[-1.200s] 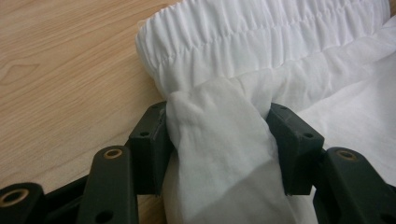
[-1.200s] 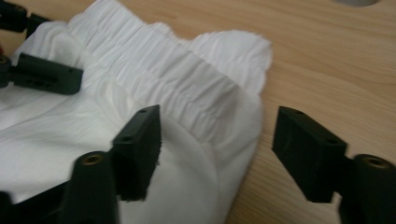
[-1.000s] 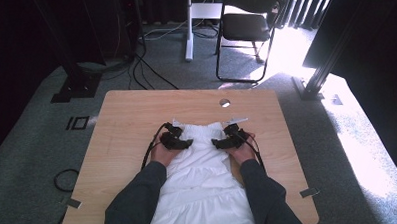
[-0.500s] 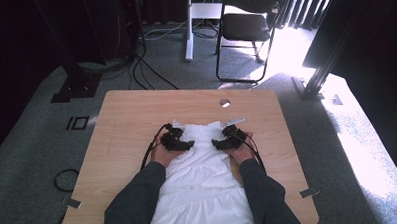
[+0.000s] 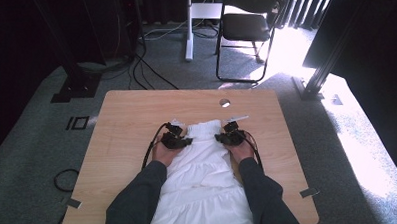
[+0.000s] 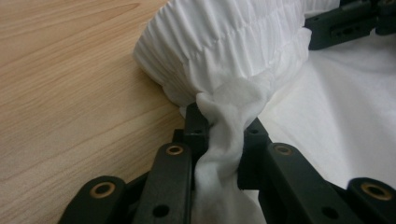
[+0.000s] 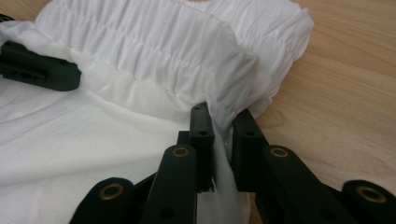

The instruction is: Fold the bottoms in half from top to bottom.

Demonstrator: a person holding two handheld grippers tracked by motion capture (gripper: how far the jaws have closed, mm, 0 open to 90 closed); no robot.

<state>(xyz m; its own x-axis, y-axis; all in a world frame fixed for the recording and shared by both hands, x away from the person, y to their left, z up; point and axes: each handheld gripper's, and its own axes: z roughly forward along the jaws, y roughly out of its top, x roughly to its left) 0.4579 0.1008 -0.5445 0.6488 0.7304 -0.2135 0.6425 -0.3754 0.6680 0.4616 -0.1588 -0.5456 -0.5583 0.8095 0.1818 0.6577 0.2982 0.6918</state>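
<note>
Both pairs of jaws have just been closing, and now each one is pinching cloth: the left gripper [image 6: 223,140] is holding a bunched fold of the white gathered cotton garment [image 5: 204,177] just under its smocked top band, and the right gripper [image 7: 223,135] is clamping the edge of the same band on the other side, with the jaws nearly together and only the thin fabric between them. Compared with a second ago the hands are resting in the same places, so only the grip is new. I judge this means the garment is now secured at both upper corners, and the next move, maybe lifting, pulling flat or folding the top part, is becoming possible. The garment is lying spread on the light wooden worktop [image 5: 131,119], its gathered band pointing away from the person and its wide skirt part hanging toward the near edge. Both forearms in dark grey sleeves are coming in from below, the hands lying low on the cloth, with the jaws pointing inward toward each other.
</note>
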